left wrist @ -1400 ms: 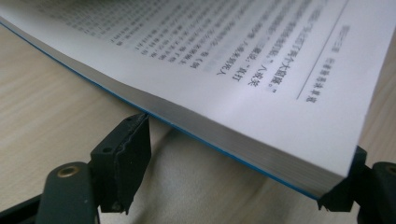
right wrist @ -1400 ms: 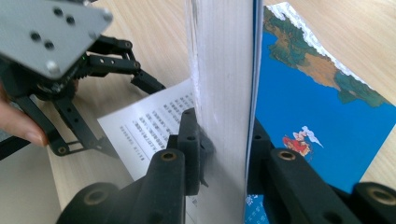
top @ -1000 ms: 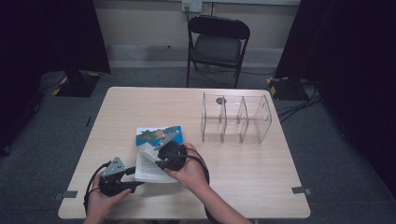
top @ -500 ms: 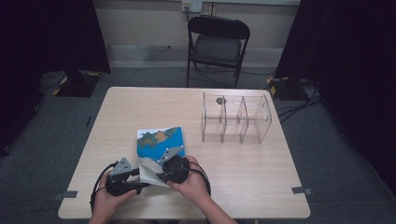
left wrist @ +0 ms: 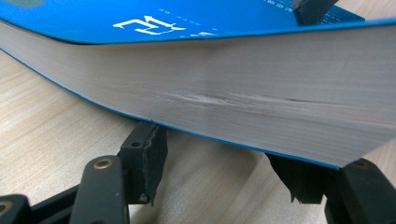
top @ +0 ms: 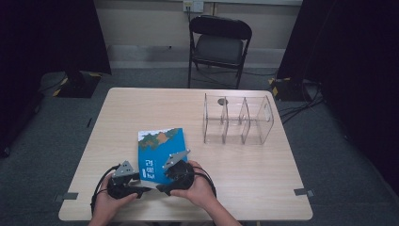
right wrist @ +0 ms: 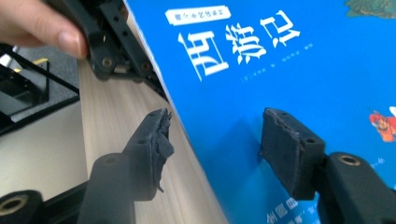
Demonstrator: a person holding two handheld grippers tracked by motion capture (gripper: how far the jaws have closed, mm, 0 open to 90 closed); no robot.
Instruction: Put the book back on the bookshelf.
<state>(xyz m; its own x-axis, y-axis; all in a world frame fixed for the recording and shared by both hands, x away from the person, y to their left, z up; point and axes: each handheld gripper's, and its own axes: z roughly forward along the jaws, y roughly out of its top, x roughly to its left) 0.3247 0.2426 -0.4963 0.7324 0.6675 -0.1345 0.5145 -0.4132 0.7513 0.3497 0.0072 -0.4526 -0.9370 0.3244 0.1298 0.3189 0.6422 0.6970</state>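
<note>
A thick blue paperback book (top: 160,150) lies on the wooden table (top: 244,169), near its front edge. My left gripper (top: 141,189) sits at the book's near-left corner. In the left gripper view its jaws stand open (left wrist: 219,175), low on the table, with the book's white page edge (left wrist: 243,102) raised just over them. My right gripper (top: 162,187) rests on the book's near edge, open (right wrist: 217,154). One of its pads (right wrist: 289,149) is on the blue cover (right wrist: 289,70); the other hangs over bare table beside the book's edge.
A clear plastic organizer (top: 237,120) with three compartments stands at the back right of the table. A black folding chair (top: 219,42) is behind the far edge. The left hand's finger and the left gripper (right wrist: 112,42) show close by in the right gripper view.
Both grippers have drawn back toward the table's near edge, the left one also shifting right under the book's corner. More of the blue cover shows now.
</note>
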